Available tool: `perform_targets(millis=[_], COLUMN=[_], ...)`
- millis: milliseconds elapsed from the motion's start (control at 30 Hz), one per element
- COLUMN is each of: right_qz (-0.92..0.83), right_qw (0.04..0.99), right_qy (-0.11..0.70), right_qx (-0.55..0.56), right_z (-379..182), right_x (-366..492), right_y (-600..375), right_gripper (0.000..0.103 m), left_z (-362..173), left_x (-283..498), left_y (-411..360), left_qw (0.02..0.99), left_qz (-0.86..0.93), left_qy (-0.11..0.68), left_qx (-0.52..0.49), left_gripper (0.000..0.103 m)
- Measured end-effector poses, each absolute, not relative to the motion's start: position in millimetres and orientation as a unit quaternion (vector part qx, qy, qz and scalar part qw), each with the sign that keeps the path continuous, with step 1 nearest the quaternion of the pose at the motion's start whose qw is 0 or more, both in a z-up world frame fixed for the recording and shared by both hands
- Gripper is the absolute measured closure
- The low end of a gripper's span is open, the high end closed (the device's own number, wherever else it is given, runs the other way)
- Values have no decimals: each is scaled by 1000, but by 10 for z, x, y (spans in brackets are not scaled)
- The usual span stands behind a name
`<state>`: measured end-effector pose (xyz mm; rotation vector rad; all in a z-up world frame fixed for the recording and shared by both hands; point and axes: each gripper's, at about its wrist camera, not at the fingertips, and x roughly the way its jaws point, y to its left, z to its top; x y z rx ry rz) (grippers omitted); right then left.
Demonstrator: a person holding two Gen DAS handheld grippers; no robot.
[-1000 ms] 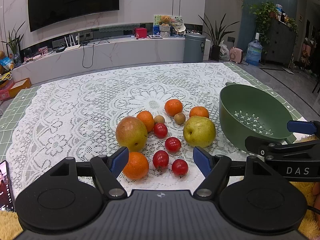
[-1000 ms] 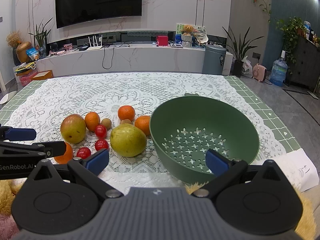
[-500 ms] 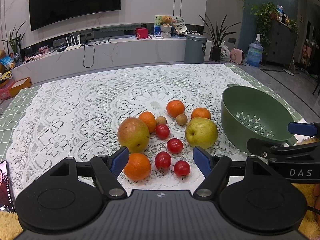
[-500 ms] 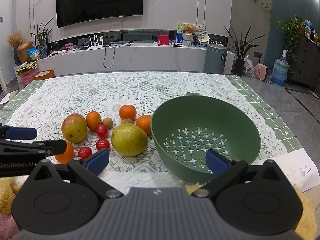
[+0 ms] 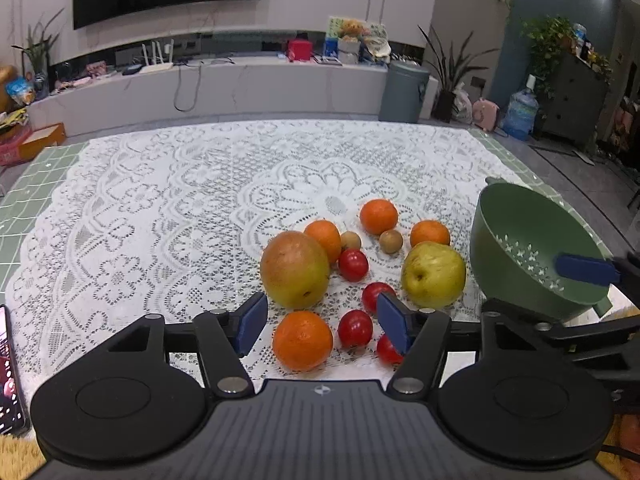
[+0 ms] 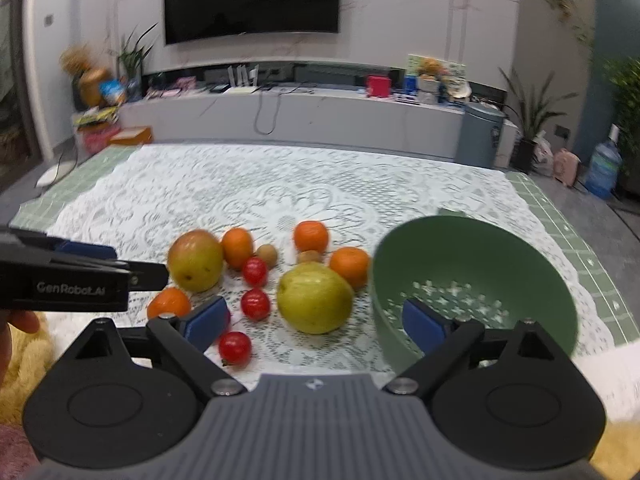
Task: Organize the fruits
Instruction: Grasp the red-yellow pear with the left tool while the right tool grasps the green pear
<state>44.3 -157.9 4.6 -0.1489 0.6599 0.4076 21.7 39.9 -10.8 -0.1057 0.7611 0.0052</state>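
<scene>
Table: the lace cloth [image 5: 168, 216] carried all the fruit loose in one cluster, none of it yet in the green colander [image 5: 516, 216], which stood at the cluster's right edge
Colander: empty, just beside the yellow pear [image 6: 314, 300]; the right tongs [image 6: 316, 322] sat nearer to it than the left
Large fruit: the mango [image 5: 295, 269] lay ahead of the left tongs [image 5: 322, 326], slightly left of centre, its long axis tilted up and away
Left tongs: apart but narrowing, nothing pinched; the near orange [image 5: 303, 340] sat framed between the blue pads, likely the first pick, I judged
Right tongs: apart and narrowing too, holding nothing; the pear lay straight ahead between the pads
Small fruit: cherry tomatoes [image 5: 355, 328] lay scattered close by the left tongs' right pad
</scene>
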Motion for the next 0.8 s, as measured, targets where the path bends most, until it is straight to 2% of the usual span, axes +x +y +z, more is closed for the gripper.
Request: perform_targets(millis=[100,400,500,567,700,800], right_qz=[213,225,214,208,191,179], right_qw=[917,899,895,892,888,883], right_qy=[320,331,335,338,340,341], right_qx=[-103,-178,-204,-217,-245,-269], right_z=[3,-170,-263,-314,-405,-477], right_x=[505,756,835,868,920,952], right_y=[-1417,-1106,-993,-951,-864,-813], right_gripper=[28,39,39,39,39,39], left_z=[-131,-271,-348,-400,-473,-531], left_x=[266,511,570,606,694,739], left_y=[429,496,509,524,589,630], left_qw=[926,921,924,926,924,921], left_qz=[-1,-13,-11,-5,-4,-5], left_qy=[375,388,380,375,379,384], left_qx=[-53,-42,-36,-36,-56,-65], left_gripper=[34,40,40,39,28,27])
